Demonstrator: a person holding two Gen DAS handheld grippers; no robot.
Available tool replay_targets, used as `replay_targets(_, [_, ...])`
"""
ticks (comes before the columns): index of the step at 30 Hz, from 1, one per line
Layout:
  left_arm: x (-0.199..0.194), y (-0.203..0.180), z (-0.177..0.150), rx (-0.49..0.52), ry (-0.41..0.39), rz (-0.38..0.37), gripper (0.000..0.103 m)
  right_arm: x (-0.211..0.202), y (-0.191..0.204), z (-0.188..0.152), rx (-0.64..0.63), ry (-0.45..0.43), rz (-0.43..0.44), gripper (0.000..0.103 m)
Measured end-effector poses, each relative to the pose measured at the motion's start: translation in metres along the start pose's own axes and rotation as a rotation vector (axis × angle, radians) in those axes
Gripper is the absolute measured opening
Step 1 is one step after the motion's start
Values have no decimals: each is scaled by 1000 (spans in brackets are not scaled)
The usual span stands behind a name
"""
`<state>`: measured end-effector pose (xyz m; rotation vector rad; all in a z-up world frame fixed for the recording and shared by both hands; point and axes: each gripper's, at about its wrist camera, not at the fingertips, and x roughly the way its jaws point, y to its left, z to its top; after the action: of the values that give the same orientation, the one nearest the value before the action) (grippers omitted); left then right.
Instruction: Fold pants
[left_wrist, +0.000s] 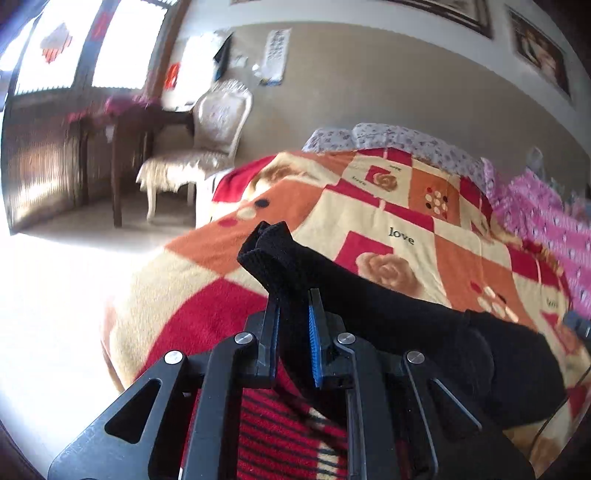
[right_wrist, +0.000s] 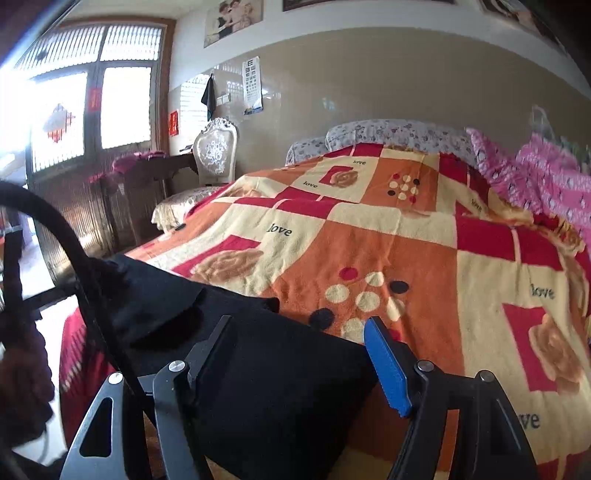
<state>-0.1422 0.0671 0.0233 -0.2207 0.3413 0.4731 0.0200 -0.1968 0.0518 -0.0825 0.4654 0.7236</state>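
So the whole scene is a bed with a big red, orange and cream blanket (right_wrist: 388, 240) spread out ahead of both tongs. The black pants (right_wrist: 258, 350) lie across its near edge, right under and in front of my tongs, one end lifted up and the rest draped flat.

My left gripper (left_wrist: 293, 306) is clamped narrow on the ribbed cuff end of the pants, which pokes up past the fingertips while the leg trails off to its right and down onto the blanket. My right gripper (right_wrist: 299, 332) sits wide open, its jaws straddling the black fabric below it, with nothing pinched as far as I can see.

My read: I'm mid-fold, with one end picked up and the other not grabbed yet. Next move probably needs the right tongs to drop and close on the fabric edge between them, then both ends carried across together so the cloth lands flat instead of bunching.
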Motion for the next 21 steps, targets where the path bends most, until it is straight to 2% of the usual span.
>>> replay_targets(1, [-9, -15, 0, 86, -44, -10, 12, -1, -8, 7, 82, 7, 74, 69])
replay_targets(3, [-25, -44, 0, 229, -114, -49, 12, 3, -25, 26, 271, 47, 286, 69])
replay_targets(6, [-49, -81, -9, 406, -195, -120, 12, 26, -32, 47, 469, 172, 592, 69])
replay_targets(8, [-61, -101, -15, 504, -231, -159, 12, 35, -27, 54, 528, 193, 731, 70])
replay_targets(11, [-70, -114, -27, 606, -261, -183, 12, 44, -15, 62, 576, 208, 855, 70])
replay_targets(14, [-67, -116, -32, 645, -235, -190, 12, 54, -5, 73, 552, 230, 836, 69])
replay_targets(16, [-59, -115, -33, 663, -202, -189, 12, 67, 6, 82, 489, 283, 803, 69])
replay_targets(19, [-57, -111, -31, 662, -174, -196, 12, 89, 24, 91, 391, 368, 780, 58])
replay_targets(21, [-55, -111, -30, 669, -169, -199, 12, 102, 35, 95, 306, 407, 728, 56])
